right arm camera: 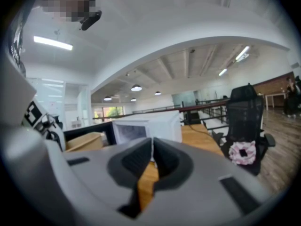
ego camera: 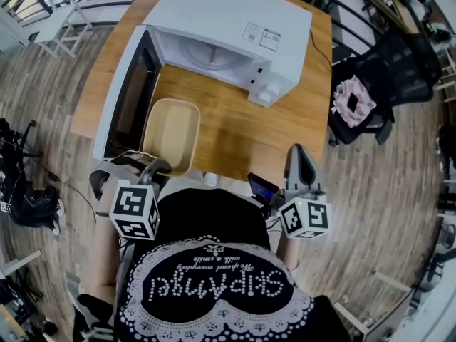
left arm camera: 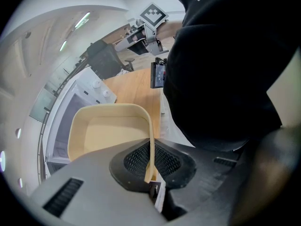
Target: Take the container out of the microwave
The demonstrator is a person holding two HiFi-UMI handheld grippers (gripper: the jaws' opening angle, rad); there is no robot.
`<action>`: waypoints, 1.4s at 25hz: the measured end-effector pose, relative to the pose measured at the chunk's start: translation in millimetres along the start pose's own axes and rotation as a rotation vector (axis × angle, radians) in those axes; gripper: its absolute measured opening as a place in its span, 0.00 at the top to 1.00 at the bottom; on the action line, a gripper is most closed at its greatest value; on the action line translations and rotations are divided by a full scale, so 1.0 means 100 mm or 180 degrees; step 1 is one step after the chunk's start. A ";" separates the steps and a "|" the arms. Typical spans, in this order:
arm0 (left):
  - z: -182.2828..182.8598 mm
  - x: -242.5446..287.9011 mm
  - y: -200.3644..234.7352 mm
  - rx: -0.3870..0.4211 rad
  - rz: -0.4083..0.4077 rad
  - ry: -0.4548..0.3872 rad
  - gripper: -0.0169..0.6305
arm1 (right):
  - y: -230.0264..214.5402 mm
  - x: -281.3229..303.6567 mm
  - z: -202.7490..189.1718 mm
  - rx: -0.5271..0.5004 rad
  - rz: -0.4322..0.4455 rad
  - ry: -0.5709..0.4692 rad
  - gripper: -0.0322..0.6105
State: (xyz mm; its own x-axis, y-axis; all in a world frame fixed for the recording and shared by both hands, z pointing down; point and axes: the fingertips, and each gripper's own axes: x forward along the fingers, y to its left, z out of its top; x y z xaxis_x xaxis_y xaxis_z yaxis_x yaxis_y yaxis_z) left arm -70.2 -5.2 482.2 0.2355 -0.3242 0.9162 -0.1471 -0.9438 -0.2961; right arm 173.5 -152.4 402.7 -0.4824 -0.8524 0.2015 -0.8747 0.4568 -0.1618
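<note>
With the left claw (left arm camera: 150,161) clamped on the near rim of the container (ego camera: 171,134) — already outside the microwave (ego camera: 228,27), at its 7 o'clock above the desk (ego camera: 235,130) — settle it flat before releasing, leaving the closed, empty right claw (ego camera: 298,155) clear.

Left tongs (ego camera: 155,168) hide the container's (ego camera: 171,128) near rim.

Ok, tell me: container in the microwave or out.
Out: the beige container is over the table, clear of the microwave cavity, left gripper shut on its rim.
</note>
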 end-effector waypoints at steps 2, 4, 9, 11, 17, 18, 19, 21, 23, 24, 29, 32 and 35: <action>-0.02 0.00 -0.01 -0.0005 -0.0019 0.0028 0.93 | 0.00 0.01 0.00 0.0003 0.0003 0.0004 0.90; -0.03 0.00 0.00 -0.0017 -0.0016 0.0037 0.93 | -0.01 0.01 -0.01 0.0007 0.0002 0.0012 0.90; -0.02 0.00 0.01 -0.0005 -0.0019 0.0061 0.93 | -0.02 0.01 -0.04 0.0022 0.0003 0.0035 0.90; -0.01 0.00 0.00 -0.0010 -0.0024 0.0059 0.93 | -0.02 0.02 -0.04 0.0013 0.0015 0.0051 0.90; 0.00 0.03 -0.01 0.0010 -0.0025 0.0081 0.93 | -0.03 0.04 -0.05 0.0014 0.0031 0.0048 0.90; 0.00 0.04 -0.01 0.0017 -0.0029 0.0081 0.93 | -0.03 0.04 -0.05 0.0013 0.0033 0.0045 0.90; 0.01 0.04 -0.02 0.0023 -0.0036 0.0078 0.93 | -0.03 0.04 -0.05 0.0014 0.0033 0.0043 0.90; 0.03 0.04 -0.04 0.0026 -0.0057 0.0062 0.93 | -0.03 0.02 -0.06 0.0021 0.0028 0.0048 0.90; 0.05 0.04 -0.04 0.0032 -0.0063 0.0054 0.93 | -0.04 0.02 -0.06 0.0027 0.0019 0.0054 0.90; 0.05 0.04 -0.03 0.0039 -0.0053 0.0054 0.93 | -0.05 0.01 -0.06 0.0025 0.0016 0.0053 0.90; 0.05 0.05 -0.05 0.0041 -0.0056 0.0063 0.93 | -0.06 -0.01 -0.06 0.0008 0.0012 0.0049 0.90; 0.07 0.06 -0.06 0.0056 -0.0070 0.0060 0.93 | -0.07 -0.03 -0.09 0.0006 0.0010 0.0075 0.90; 0.11 0.07 -0.06 0.0076 -0.0072 0.0054 0.93 | -0.08 -0.05 -0.12 -0.0004 0.0008 0.0094 0.90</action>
State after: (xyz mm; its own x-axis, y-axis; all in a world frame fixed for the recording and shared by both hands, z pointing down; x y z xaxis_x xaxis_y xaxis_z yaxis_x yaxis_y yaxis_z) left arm -57.5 -2.5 487.7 0.2221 -0.3019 0.9271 -0.1190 -0.9521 -0.2815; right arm 181.9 -149.2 414.4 -0.4858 -0.8434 0.2296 -0.8736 0.4593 -0.1611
